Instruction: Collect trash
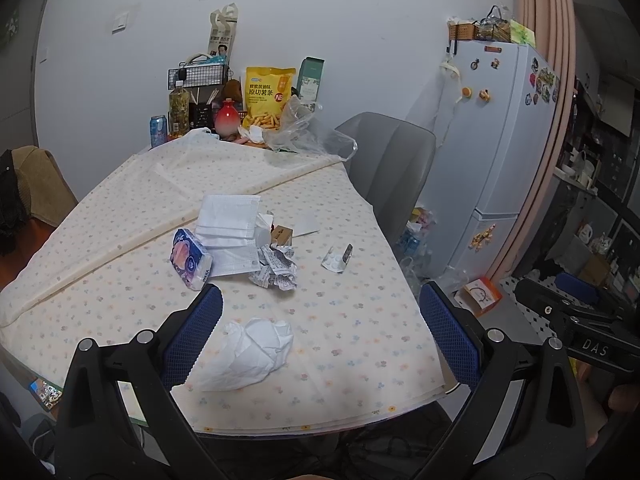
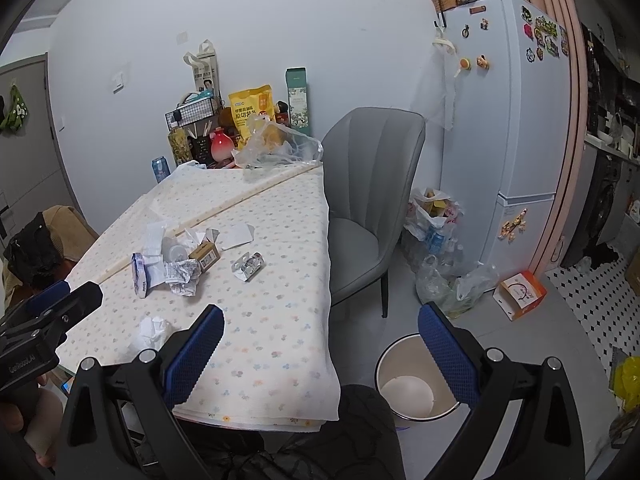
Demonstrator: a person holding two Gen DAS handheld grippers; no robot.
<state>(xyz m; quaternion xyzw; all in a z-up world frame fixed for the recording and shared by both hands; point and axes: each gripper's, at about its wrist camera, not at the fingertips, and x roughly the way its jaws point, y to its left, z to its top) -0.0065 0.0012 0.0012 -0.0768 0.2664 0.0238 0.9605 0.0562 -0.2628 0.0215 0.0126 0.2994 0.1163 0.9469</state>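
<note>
The crumpled white tissue is seen on the floral cream tablecloth near the table's front edge, at about 10 o'clock from the left gripper, whose blue-padded jaws are spread wide and hold nothing. It is judged very light, soft and compressible, best pinched across its raised bunched middle, since a loose corner would likely slip free. Beyond it, at 12 o'clock, a balled printed receipt, flat white face masks and a foil pill blister lie close together. Only the right wrist view shows the round white waste bin on the floor at 5 o'clock from the table; the right gripper is likewise spread and empty
</note>
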